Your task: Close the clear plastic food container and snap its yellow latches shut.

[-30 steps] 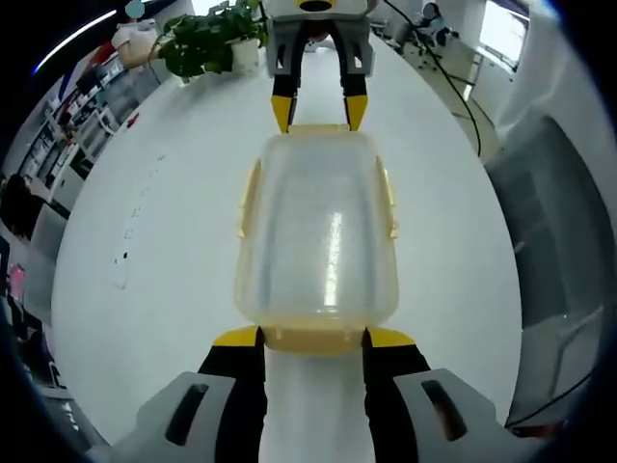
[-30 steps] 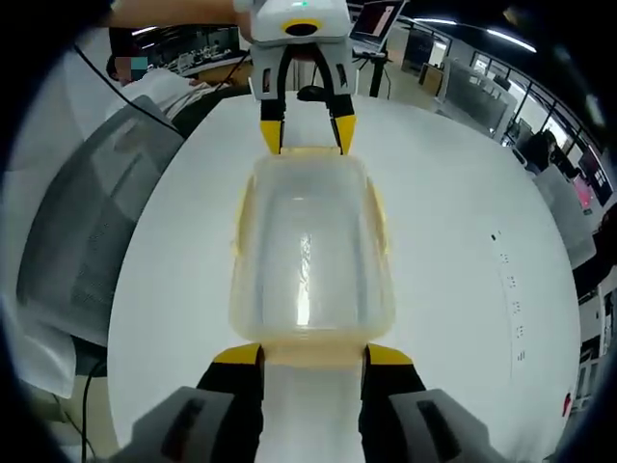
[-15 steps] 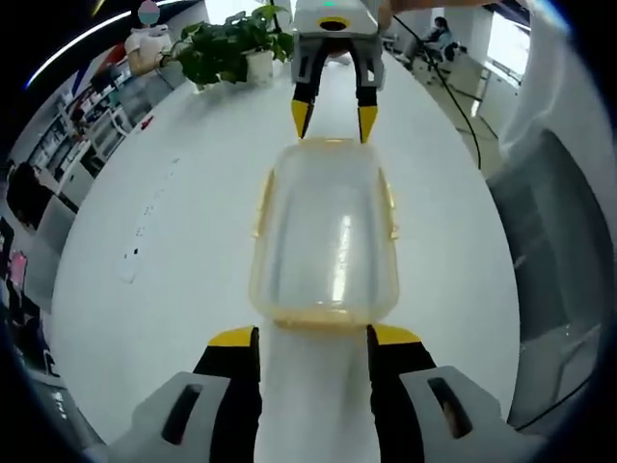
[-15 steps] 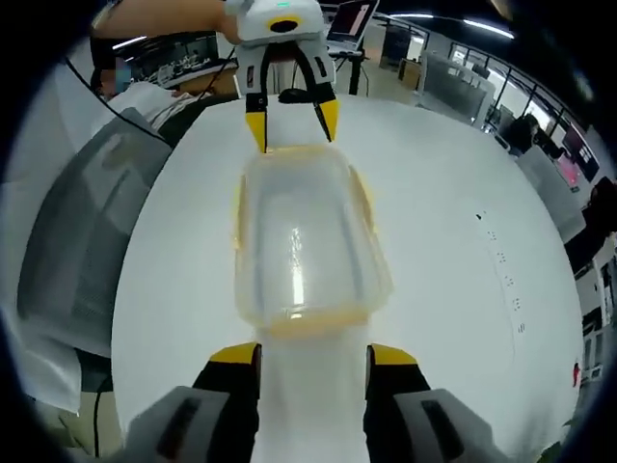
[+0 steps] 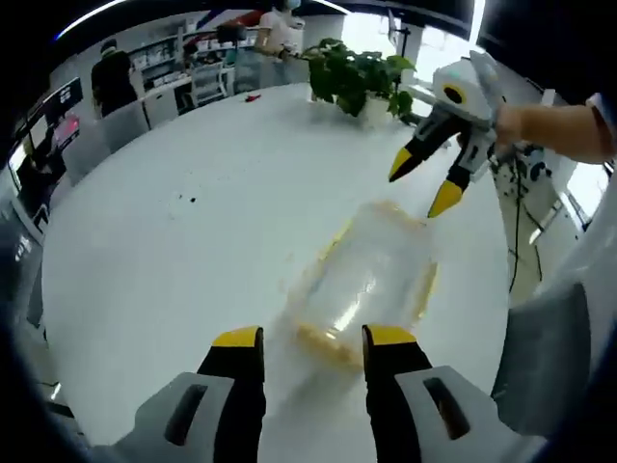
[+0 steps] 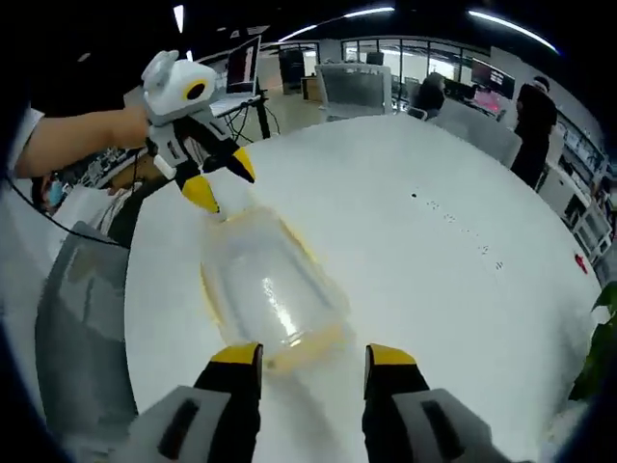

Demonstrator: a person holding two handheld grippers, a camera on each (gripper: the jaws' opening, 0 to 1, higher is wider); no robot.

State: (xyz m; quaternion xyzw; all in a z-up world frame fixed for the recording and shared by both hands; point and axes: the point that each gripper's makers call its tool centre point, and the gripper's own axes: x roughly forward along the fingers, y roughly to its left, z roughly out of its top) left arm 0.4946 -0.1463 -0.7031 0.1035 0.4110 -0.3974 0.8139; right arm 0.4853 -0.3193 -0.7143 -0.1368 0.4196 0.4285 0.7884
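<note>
White worktop point(image 5: 174, 241) takes up most of the room here, with the clear container point(image 5: 371, 280) lying on it, lid down, yellow latches around the rim, kinda blurry. Potted plant point(image 5: 362, 77) sits at the far edge. The left gripper point(image 5: 310, 338) is just short of one end of the container, fingers spread and gripping nothing. The right gripper point(image 6: 310, 355) is by the opposite end, fingers also apart and empty, a hand point(image 5: 525, 123) holding it.

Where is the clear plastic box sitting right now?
The clear plastic box lies on the white table, just beyond the left tongs, with the right tongs hovering above its far end.
</note>
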